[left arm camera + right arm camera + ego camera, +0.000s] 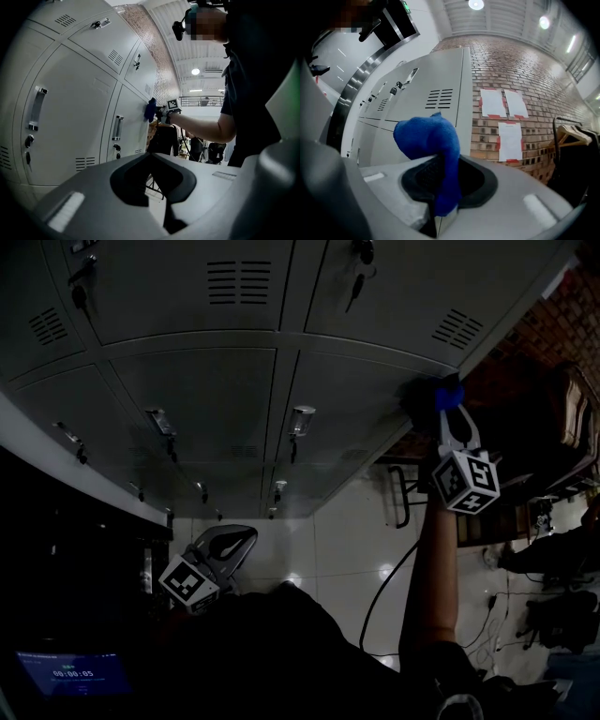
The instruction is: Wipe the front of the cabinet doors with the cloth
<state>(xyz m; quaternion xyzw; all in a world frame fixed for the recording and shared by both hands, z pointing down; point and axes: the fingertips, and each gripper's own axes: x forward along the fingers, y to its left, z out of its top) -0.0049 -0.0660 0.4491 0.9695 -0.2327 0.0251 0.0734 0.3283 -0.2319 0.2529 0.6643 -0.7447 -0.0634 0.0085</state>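
Observation:
Grey metal cabinet doors (206, 399) with handles, locks and vents fill the top of the head view and show in the left gripper view (70, 122) and the right gripper view (422, 103). A blue cloth (429, 136) bulges out of my right gripper (440, 187), which is shut on it. In the head view the cloth (448, 395) is pressed against the cabinet's right edge above the right gripper (457, 432). From the left gripper view the cloth (150, 110) touches a door. My left gripper (232, 538) hangs low, away from the doors, shut and empty (157, 187).
A brick wall with taped paper sheets (504, 103) stands right of the cabinet, and a clothes rack with hangers (574, 133) beside it. A black chair frame (398, 493) and a cable (384, 587) are on the tiled floor. A small lit screen (73, 673) glows at lower left.

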